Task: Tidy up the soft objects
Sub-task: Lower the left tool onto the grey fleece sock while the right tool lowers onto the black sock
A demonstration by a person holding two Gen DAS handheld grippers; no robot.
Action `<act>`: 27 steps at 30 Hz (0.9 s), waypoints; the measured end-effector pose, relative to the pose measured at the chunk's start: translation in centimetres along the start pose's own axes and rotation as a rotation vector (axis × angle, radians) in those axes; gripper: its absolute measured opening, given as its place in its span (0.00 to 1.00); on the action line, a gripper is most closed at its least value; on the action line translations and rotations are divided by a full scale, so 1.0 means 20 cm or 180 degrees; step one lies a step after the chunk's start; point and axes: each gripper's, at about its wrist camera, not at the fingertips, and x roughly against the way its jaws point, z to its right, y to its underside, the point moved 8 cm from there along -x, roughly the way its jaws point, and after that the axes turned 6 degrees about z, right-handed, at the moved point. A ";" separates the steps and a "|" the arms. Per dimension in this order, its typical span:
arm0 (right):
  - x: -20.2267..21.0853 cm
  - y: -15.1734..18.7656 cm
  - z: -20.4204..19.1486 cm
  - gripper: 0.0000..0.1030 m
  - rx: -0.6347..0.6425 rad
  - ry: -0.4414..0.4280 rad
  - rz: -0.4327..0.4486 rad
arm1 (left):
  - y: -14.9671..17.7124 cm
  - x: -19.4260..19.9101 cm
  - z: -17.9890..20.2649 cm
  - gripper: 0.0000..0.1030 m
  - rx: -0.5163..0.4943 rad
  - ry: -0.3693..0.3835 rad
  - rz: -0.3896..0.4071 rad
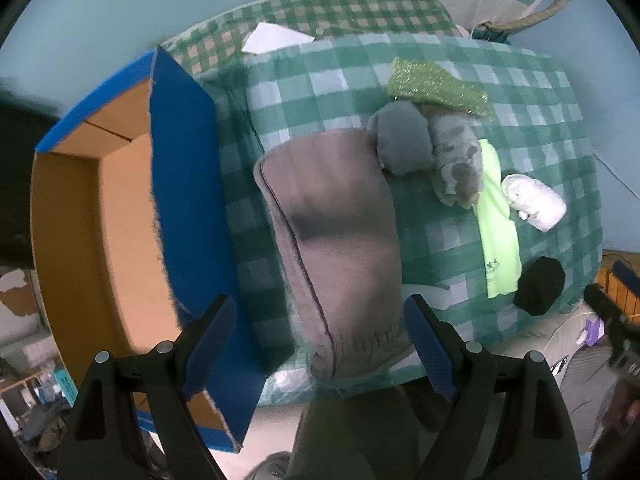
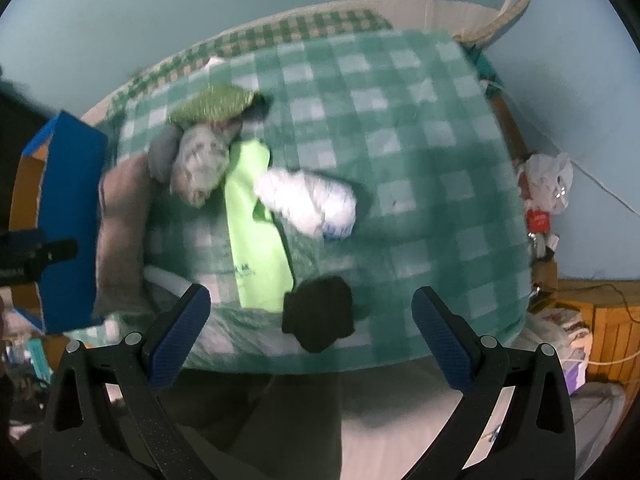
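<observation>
The left gripper (image 1: 320, 344) hangs over the near edge of a checked blanket (image 1: 520, 92), its jaws spread wide and gripping nothing. Between them, reaching away from the tips, lies a brown cushion (image 1: 340, 240). Outside the left jaw stands a blue box (image 1: 184, 184) with a bare cardboard inside, touching the blanket's edge. Beyond the cushion's far end sit a grey bundle (image 1: 404, 140) and a spotted roll (image 1: 456, 156), side by side and touching, with a glittery green cloth (image 1: 436, 84) just behind them. Past the right jaw, a lime cloth (image 1: 498, 224) runs lengthwise, a white roll (image 1: 534, 202) beside it and a black wad (image 1: 540, 286) near its close end.

The right gripper (image 2: 310, 332) is also released, jaws wide apart. The black wad (image 2: 318, 314) sits right between the tips, untouched. Ahead lie the lime cloth (image 2: 256, 220) and the white roll (image 2: 308, 204), overlapping. This view is blurred.
</observation>
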 end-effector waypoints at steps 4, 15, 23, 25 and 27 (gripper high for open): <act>-0.09 0.06 0.01 0.98 0.0038 0.0029 -0.0050 | 0.00 -0.06 0.03 0.84 -0.0004 0.0020 -0.0066; -0.29 0.15 0.05 0.98 0.0139 0.0071 -0.0156 | -0.01 -0.17 0.04 0.84 0.0033 -0.0056 -0.0170; -0.40 0.17 0.06 0.91 0.0290 0.0143 -0.0214 | -0.03 -0.24 0.05 0.84 0.0064 -0.0079 -0.0236; -0.42 0.17 0.06 0.86 0.0307 0.0125 -0.0229 | -0.03 -0.26 0.05 0.84 0.0093 -0.0064 -0.0264; -0.43 0.16 0.06 0.80 0.0322 0.0064 -0.0241 | -0.03 -0.28 0.05 0.84 0.0122 -0.0056 -0.0294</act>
